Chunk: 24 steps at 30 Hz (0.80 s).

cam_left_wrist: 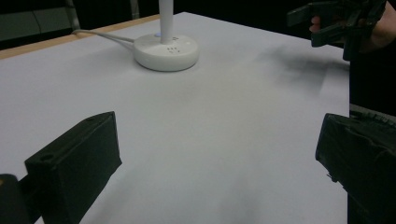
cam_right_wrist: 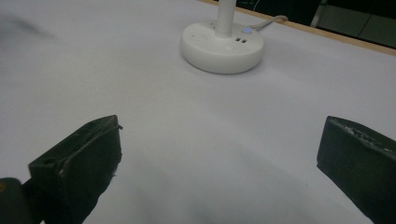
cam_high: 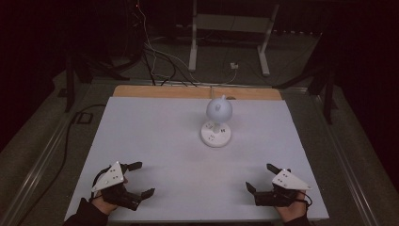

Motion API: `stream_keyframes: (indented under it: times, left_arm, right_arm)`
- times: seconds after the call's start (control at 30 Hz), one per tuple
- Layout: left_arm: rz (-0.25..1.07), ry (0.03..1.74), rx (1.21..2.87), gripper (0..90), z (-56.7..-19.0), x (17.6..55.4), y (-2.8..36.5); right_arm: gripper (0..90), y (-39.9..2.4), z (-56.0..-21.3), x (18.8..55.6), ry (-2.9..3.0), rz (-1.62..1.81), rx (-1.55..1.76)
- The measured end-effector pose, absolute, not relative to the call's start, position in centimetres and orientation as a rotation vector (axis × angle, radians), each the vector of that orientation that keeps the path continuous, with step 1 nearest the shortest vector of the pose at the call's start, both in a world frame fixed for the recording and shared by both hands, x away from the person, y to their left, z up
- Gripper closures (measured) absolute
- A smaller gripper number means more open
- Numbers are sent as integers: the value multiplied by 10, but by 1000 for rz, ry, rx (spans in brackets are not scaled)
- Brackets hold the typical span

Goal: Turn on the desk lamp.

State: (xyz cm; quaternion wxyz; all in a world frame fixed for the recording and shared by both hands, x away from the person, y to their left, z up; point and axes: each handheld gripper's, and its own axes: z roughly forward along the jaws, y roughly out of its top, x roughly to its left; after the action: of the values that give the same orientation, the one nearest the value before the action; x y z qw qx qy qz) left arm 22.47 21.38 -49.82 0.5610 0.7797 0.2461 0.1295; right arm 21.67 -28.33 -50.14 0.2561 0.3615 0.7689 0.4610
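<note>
A lamp [cam_high: 217, 123] stands on the table [cam_high: 155, 141], right of the middle and nearer the far edge than the near one. Its cable [cam_left_wrist: 100, 36] runs from the base to the far edge. The left gripper [cam_high: 141, 180] rests near the near left corner and the right gripper [cam_high: 260, 178] near the near right corner, well apart, both before the lamp. Behind the table, a stand [cam_high: 229, 35] is on the floor.

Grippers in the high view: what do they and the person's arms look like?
Each hand carries a black two-jaw claw, the left gripper and the right gripper. Each is topped by a pale grey three-cornered plate with small dark dots. The jaws are chunky black blocks. A dark sleeve covers the left forearm, and a thin black cable loops beside the right hand.
</note>
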Motion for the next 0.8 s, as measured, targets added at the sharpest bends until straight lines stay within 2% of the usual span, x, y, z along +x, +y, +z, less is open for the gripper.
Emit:
stream_keyframes:
  times: [0.8]
  left_arm:
    - [287,569,1835,5,-498,223,212]
  right_arm:
    - [0,-277,-493,218,2161,1201,1069]
